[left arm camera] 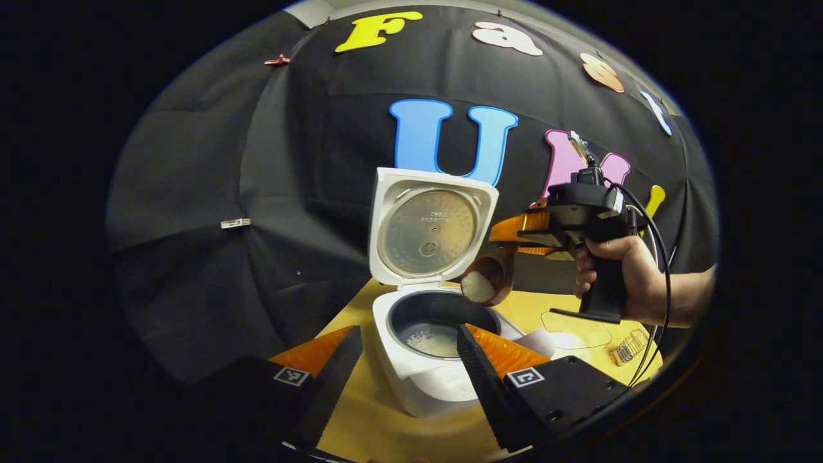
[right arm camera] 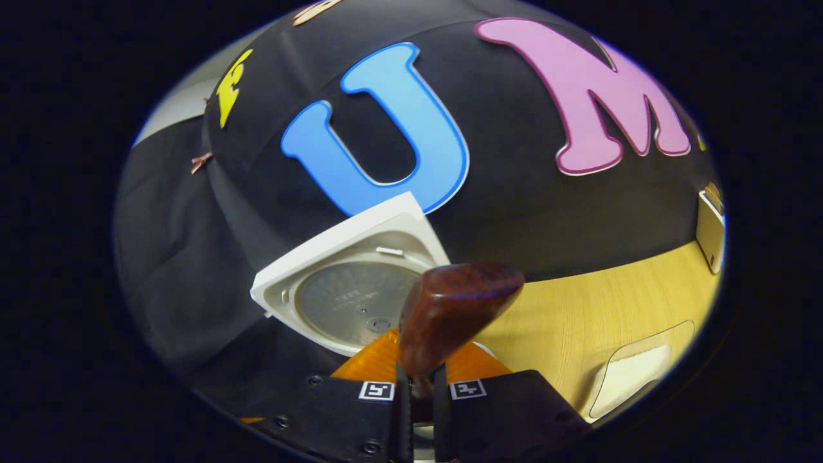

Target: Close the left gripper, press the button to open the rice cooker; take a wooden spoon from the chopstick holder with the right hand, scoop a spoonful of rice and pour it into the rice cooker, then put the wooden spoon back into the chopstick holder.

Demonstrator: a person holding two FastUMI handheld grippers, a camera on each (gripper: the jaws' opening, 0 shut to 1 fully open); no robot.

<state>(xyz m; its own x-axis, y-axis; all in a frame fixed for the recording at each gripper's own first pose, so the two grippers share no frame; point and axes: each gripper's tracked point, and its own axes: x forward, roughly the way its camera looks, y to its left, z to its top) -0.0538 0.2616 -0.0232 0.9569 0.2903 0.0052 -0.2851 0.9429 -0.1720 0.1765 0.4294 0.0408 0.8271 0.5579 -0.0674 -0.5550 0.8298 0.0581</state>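
Right hand-held gripper, fingers clamped on wooden spoon, holds bowl loaded with rice at 2 o'clock of open rice cooker, above rim. Left hand-held gripper gapes empty, framing cooker. Risk: bowl sits off pot centre; early tilt could spill grains onto rim or tabletop. Yellow wood-grain tabletop, black cloth wall behind; clear rice tray at 3 o'clock.
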